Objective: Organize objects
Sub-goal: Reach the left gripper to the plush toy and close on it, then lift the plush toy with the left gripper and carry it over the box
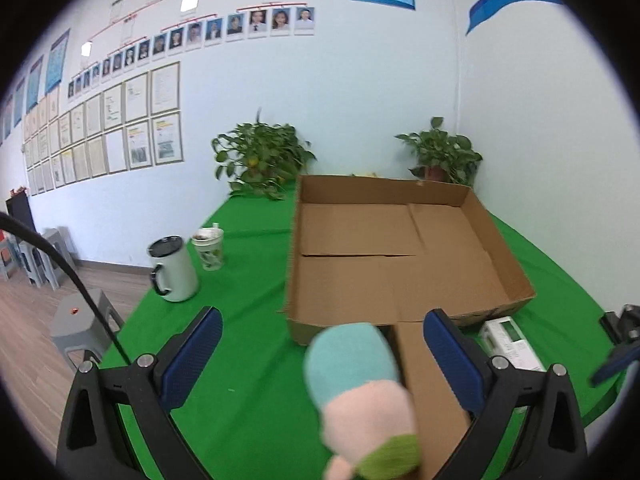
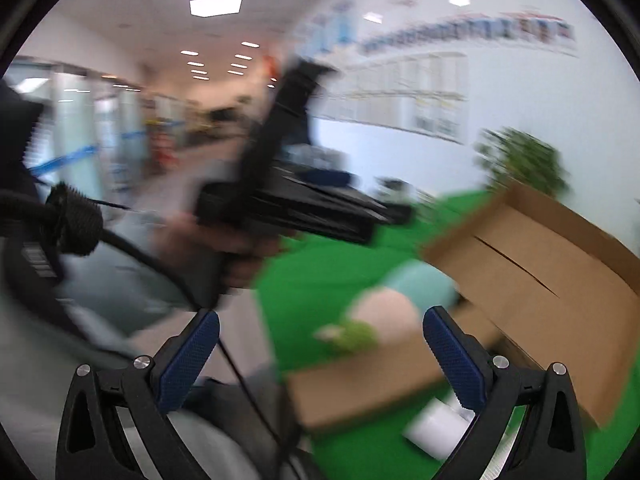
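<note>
A shallow open cardboard box (image 1: pixel 400 276) lies on the green table cloth (image 1: pixel 248 320). A soft plush toy (image 1: pixel 360 392) in teal, pink and green sits between my left gripper's (image 1: pixel 324 336) open fingers, untouched by the blue pads, in front of the box's near flap. A white and green carton (image 1: pixel 512 340) lies to the right of that flap. My right gripper (image 2: pixel 320 340) is open and empty. Its blurred view shows the plush toy (image 2: pixel 396 300), the box (image 2: pixel 540 272), the carton (image 2: pixel 436 432) and the left hand-held gripper (image 2: pixel 296 200).
A white mug with a black lid (image 1: pixel 174 268) and a clear cup (image 1: pixel 209 248) stand left of the box. Two potted plants (image 1: pixel 260 156) (image 1: pixel 440 156) stand at the back against the wall. A grey stool (image 1: pixel 80 320) stands off the table's left edge.
</note>
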